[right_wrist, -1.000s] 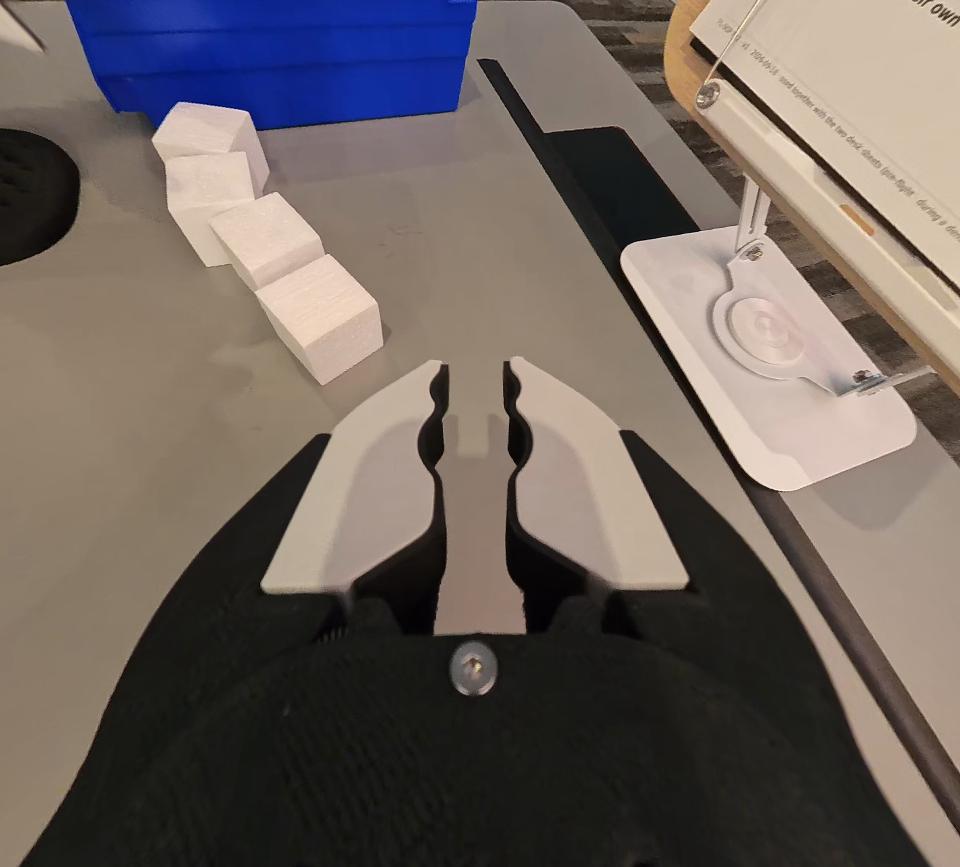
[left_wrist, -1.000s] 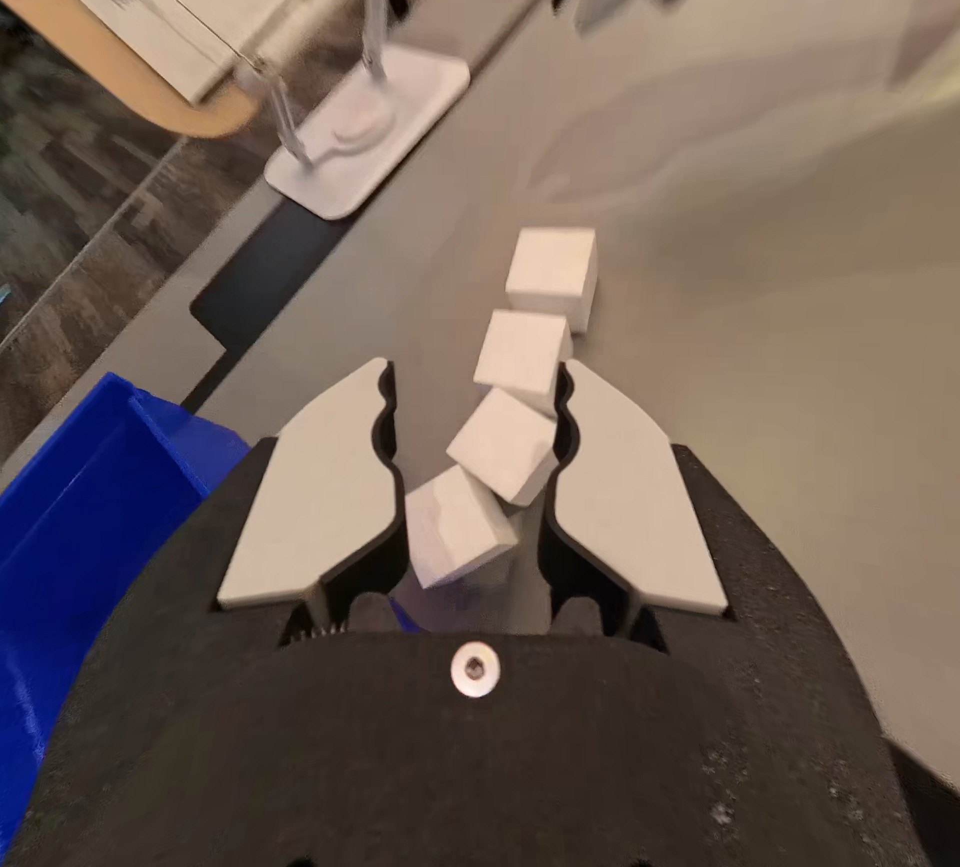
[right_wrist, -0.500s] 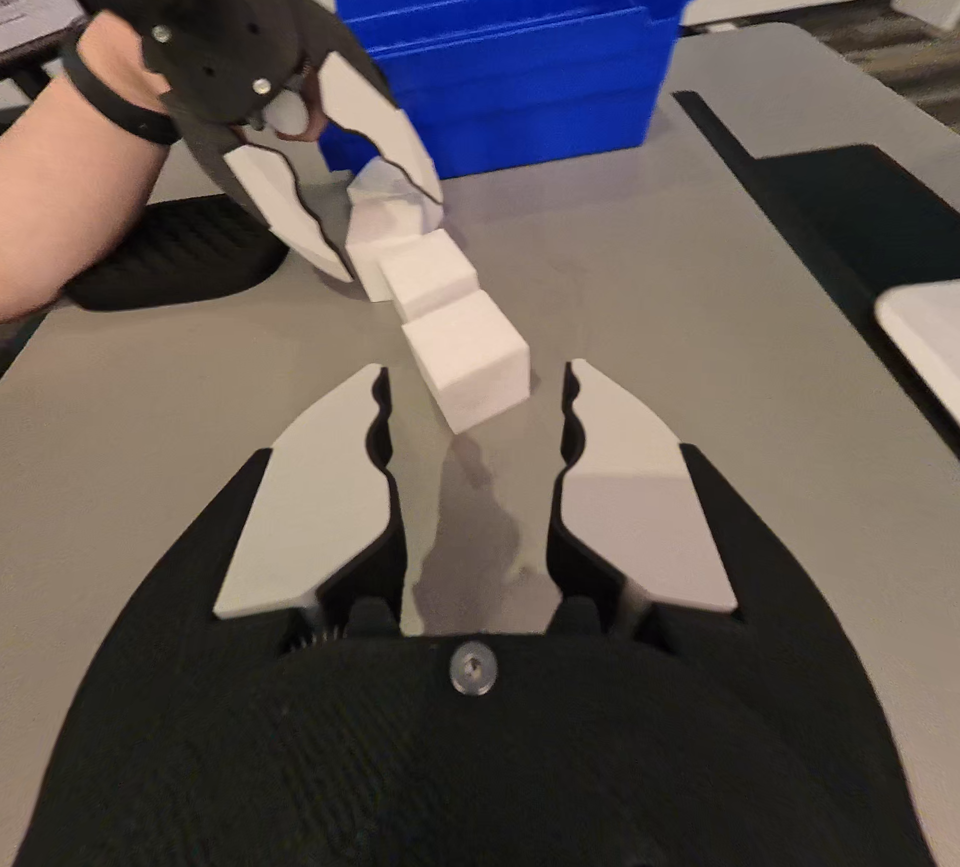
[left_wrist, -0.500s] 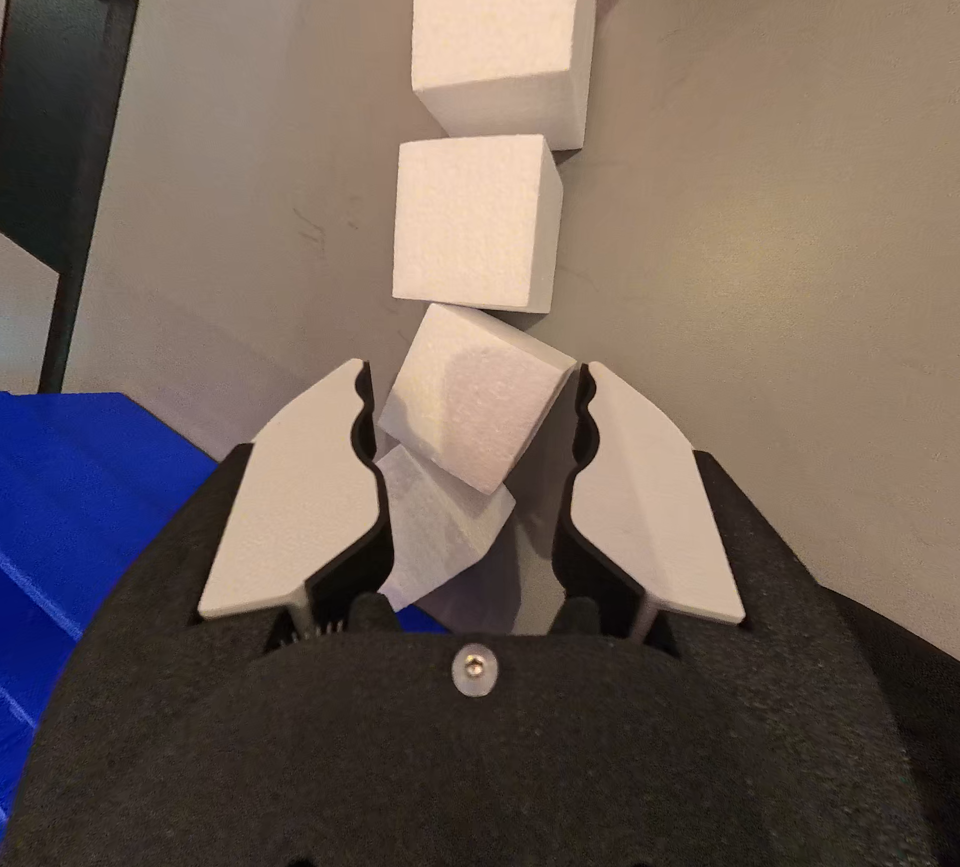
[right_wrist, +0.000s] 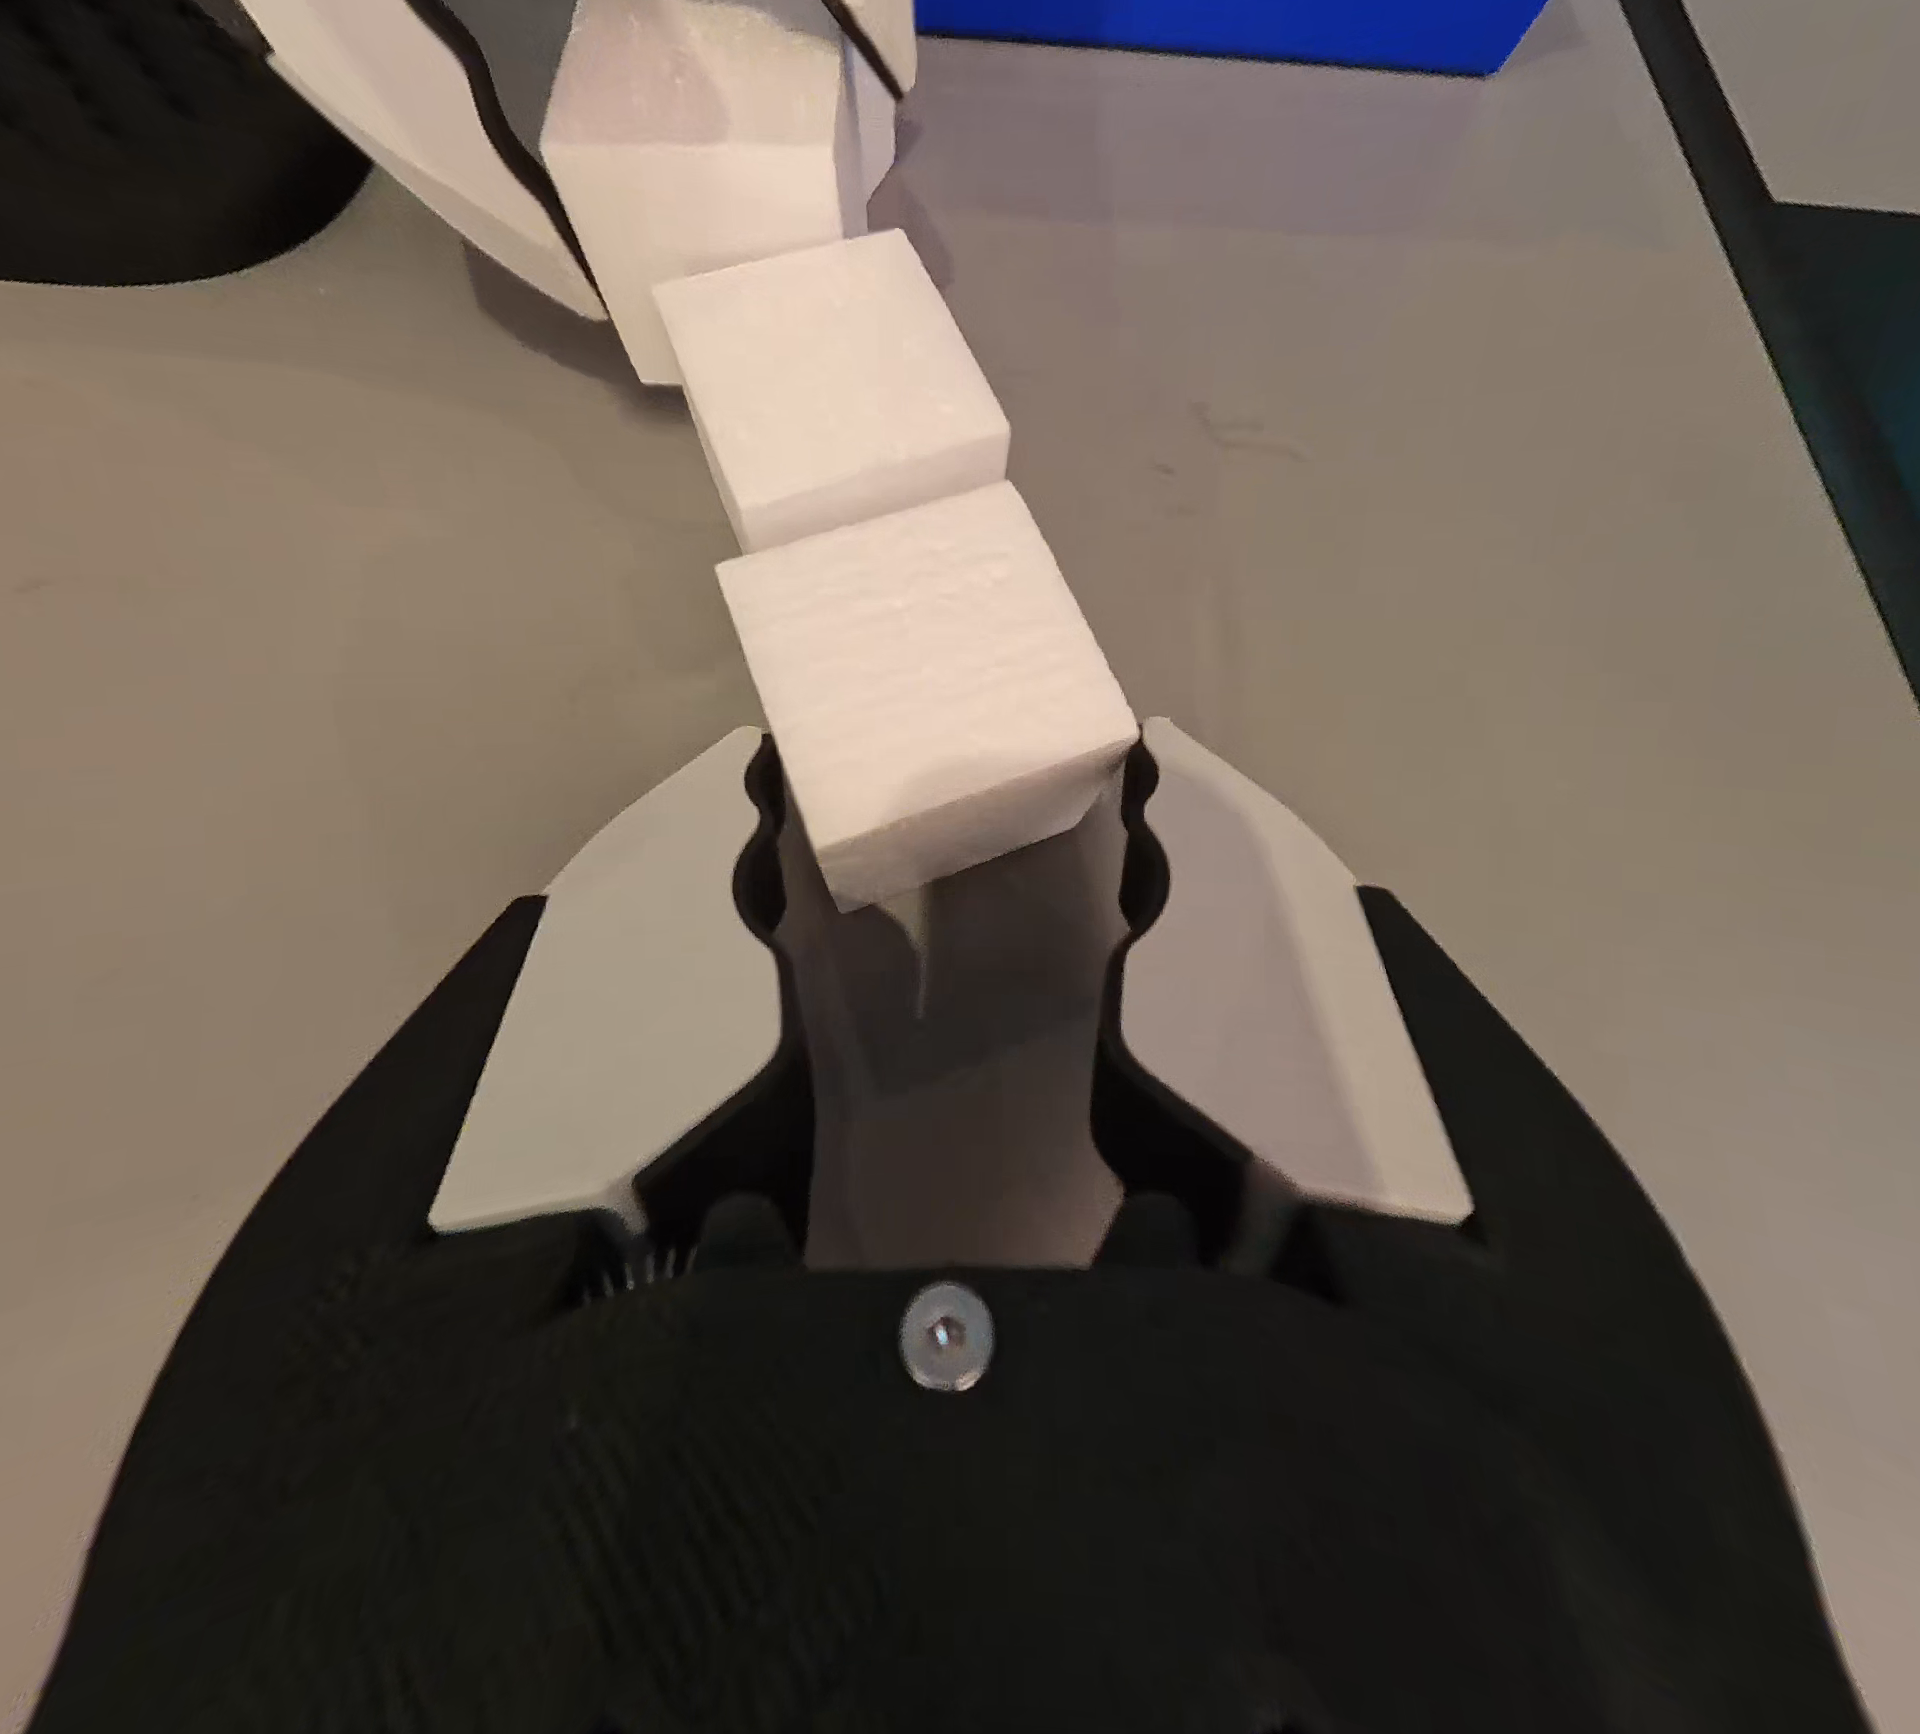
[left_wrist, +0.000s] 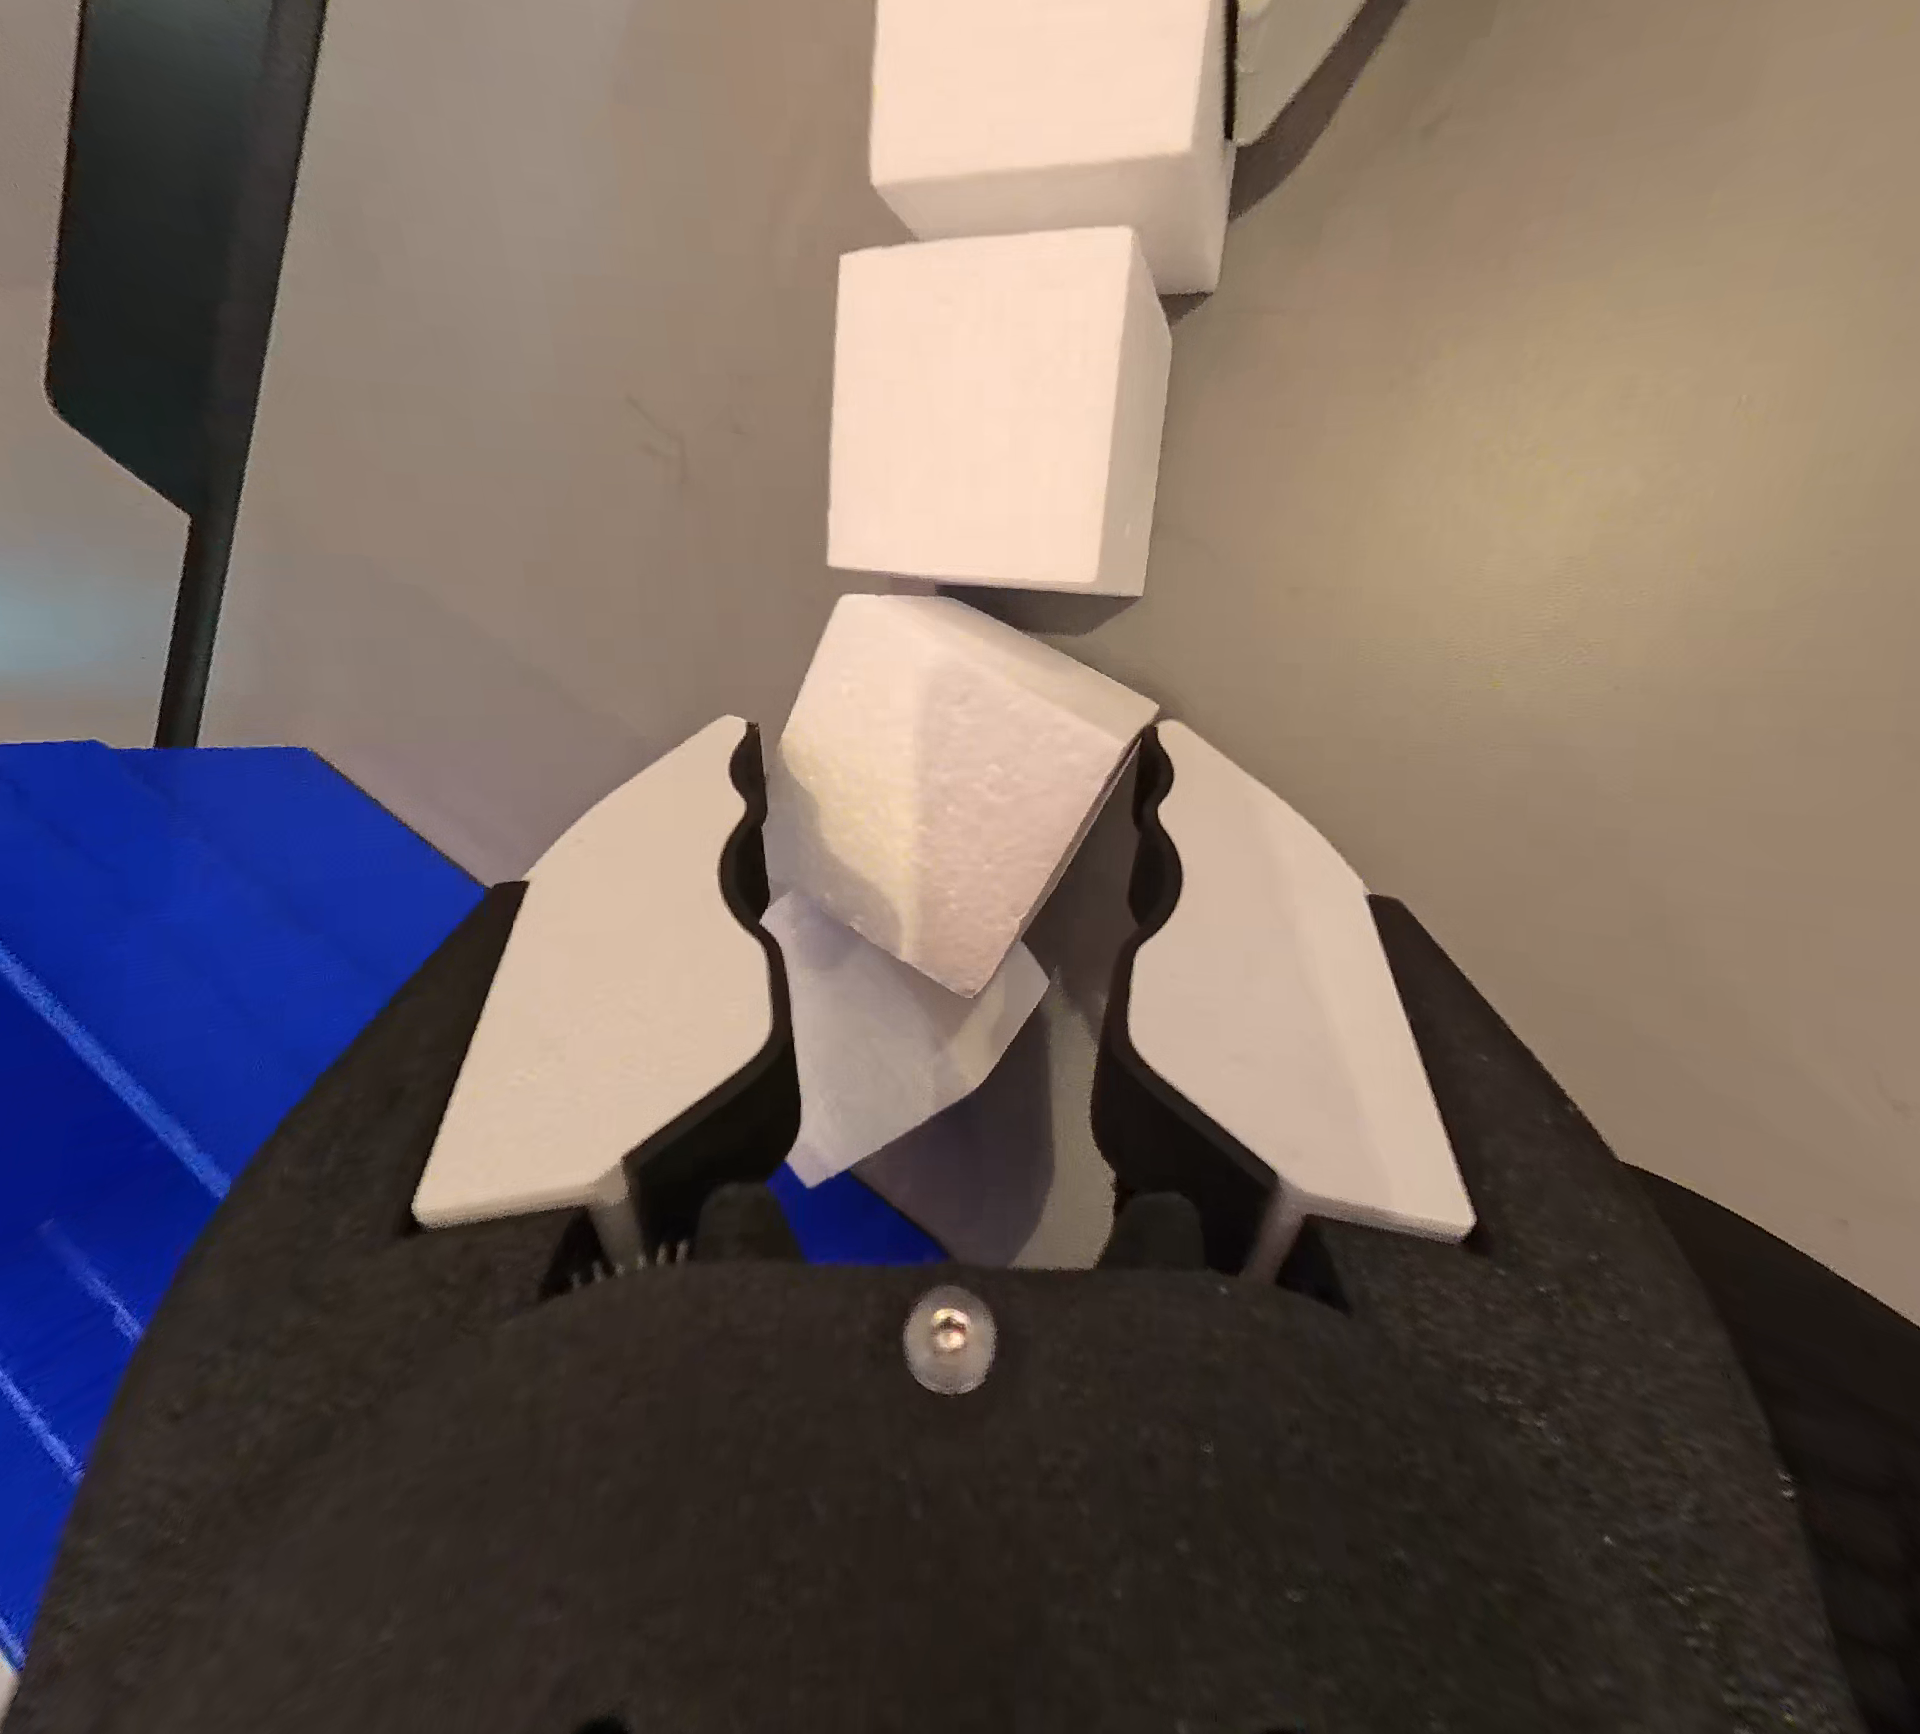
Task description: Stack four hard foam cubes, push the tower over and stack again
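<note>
Writing: none readable in the now views.
Blue plastic bin (left_wrist: 156, 1009): at left, beside the row's near end.
White hard foam cubes: four, toppled in a row on grey table (left_wrist: 1558, 645); not stacked.
Left gripper (left_wrist: 951, 734): jaws wide, tips around the tilted cube (left_wrist: 935, 811); grip not sure. Vs 0.5 s ago: this cube is more turned.
Right gripper (right_wrist: 951, 734): jaws wide, tips beside the end cube (right_wrist: 914, 676); 0.5 s ago well apart.
</note>
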{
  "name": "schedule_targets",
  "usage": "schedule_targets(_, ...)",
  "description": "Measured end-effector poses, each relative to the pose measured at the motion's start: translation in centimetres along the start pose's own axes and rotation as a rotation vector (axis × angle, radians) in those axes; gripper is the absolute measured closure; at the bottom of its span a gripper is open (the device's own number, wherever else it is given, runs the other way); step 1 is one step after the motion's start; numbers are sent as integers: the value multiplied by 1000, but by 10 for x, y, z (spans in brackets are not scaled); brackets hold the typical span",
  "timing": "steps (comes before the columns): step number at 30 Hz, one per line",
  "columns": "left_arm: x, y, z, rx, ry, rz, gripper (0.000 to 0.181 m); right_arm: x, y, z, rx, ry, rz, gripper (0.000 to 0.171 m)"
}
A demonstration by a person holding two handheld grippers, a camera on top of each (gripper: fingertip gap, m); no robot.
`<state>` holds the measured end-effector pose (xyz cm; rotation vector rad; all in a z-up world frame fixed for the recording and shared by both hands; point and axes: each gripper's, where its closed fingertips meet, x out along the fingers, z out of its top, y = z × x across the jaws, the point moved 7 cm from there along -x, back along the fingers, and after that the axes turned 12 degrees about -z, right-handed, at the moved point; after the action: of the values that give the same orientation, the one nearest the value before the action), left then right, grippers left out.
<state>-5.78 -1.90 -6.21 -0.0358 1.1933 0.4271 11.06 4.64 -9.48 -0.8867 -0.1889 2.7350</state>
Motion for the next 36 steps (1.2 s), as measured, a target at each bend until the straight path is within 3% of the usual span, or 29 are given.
schedule_targets(11, -17, -3, 0, -23, -37, 28, 113, -31, -14, -1, 46, -14, -46, 107)
schedule_targets(17, -41, -4, -5, -48, -70, 51, 113, -40, -9, 48, 156, -207, -43, 108)
schedule_targets(25, -73, -7, 10, -18, -204, 116, 113, -31, -2, 82, 80, -190, -86, 108)
schedule_targets(31, -71, -2, 22, -35, -217, 108, 113, -50, -20, 85, 93, -195, -113, 108)
schedule_targets(36, -49, 6, 52, -76, -175, 19, 113, -96, -47, 84, 113, -207, -186, 108)
